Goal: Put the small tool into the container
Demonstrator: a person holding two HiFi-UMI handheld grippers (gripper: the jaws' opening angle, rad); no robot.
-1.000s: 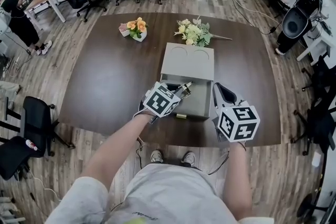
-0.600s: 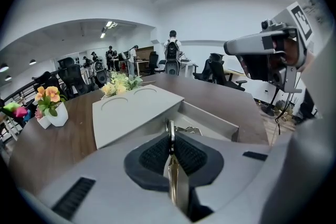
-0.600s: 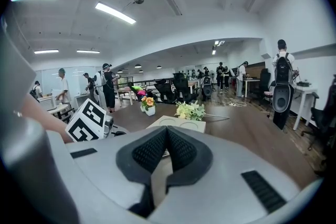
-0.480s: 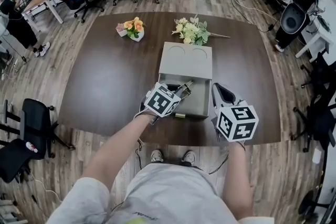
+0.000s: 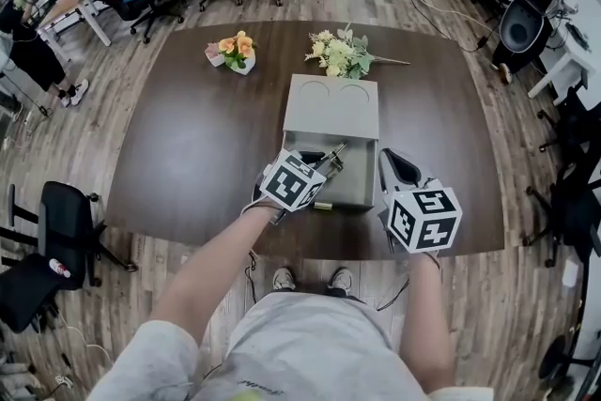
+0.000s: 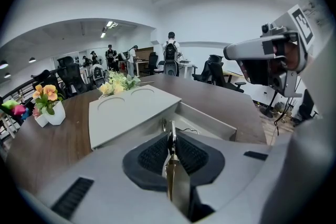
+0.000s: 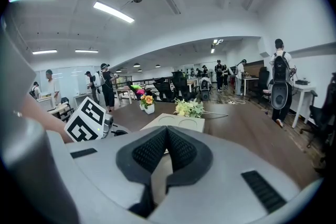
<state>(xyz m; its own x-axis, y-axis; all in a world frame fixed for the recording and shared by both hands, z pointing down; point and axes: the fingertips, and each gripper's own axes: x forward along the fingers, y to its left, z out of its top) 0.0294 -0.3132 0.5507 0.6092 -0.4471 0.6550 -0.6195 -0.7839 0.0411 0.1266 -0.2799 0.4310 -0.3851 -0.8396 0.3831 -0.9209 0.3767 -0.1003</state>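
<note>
A grey box-shaped container [image 5: 331,108] stands on the dark table [image 5: 188,146], its near compartment [image 6: 207,122] open beside a flat lid [image 6: 126,113]. My left gripper [image 5: 325,164] hovers over that compartment with a thin metal tool [image 6: 171,136] upright between its pads [image 6: 155,155]. The jaws are opening, but the pads still touch the tool [image 5: 330,154]. My right gripper [image 5: 395,167] waits just right of the container, shut and empty [image 7: 167,131].
A white vase of orange flowers [image 5: 235,52] and a pale bouquet [image 5: 343,59] lie at the table's far side. The table's near edge [image 5: 310,251] runs just below both grippers. Office chairs [image 5: 56,211] and people stand around the room.
Both grippers have stayed where they were. The tool remains between the left jaws above the open compartment; only the head camera has shifted slightly.
</note>
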